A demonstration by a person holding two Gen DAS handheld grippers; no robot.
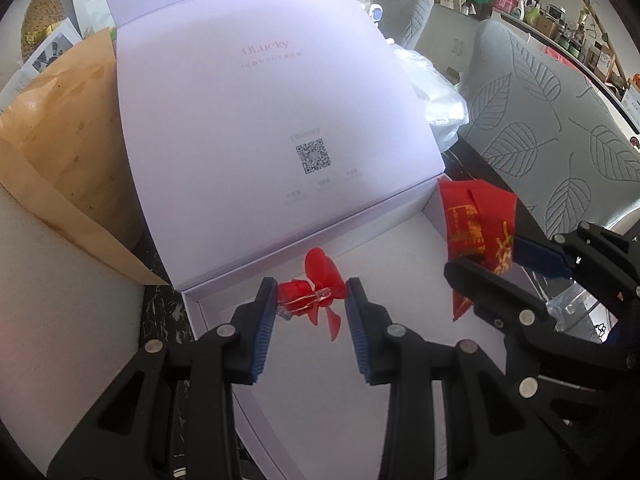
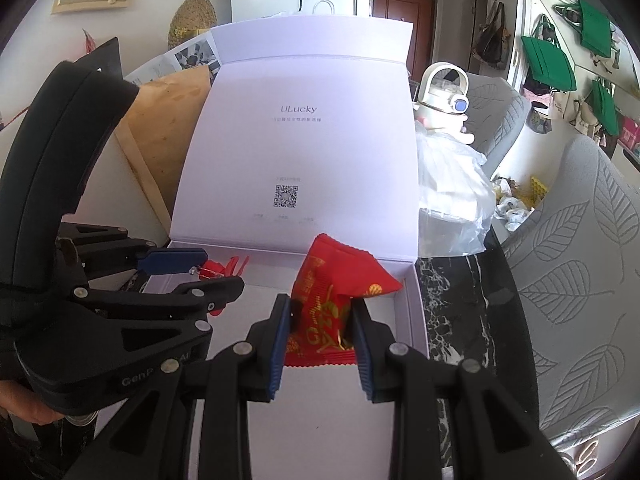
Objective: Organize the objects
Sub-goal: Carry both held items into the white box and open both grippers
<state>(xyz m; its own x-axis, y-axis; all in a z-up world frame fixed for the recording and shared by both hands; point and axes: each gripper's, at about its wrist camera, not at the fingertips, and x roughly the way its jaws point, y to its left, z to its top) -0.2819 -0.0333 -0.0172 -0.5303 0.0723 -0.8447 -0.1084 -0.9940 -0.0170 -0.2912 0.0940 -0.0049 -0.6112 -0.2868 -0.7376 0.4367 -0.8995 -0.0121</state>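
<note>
Open white cardboard box (image 2: 412, 312) with "ULucky" printed inside its lid, our left gripper (image 1: 312, 304) clamping a small red plastic propeller toy (image 1: 320, 280), our right gripper (image 2: 320, 340) pinching a red gold-printed foil packet (image 2: 332, 292).

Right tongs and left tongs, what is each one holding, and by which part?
Right tongs pinch the red snack packet near its lower end. Left tongs grip the small red propeller toy at its hub.

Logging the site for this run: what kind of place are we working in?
Most likely a lived-in home, a dining or living area. Grey leaf-patterned fabric chairs stand at a black marbled table, green tote bags hang on the wall, and a white fridge holds kitchen appliances.
</note>
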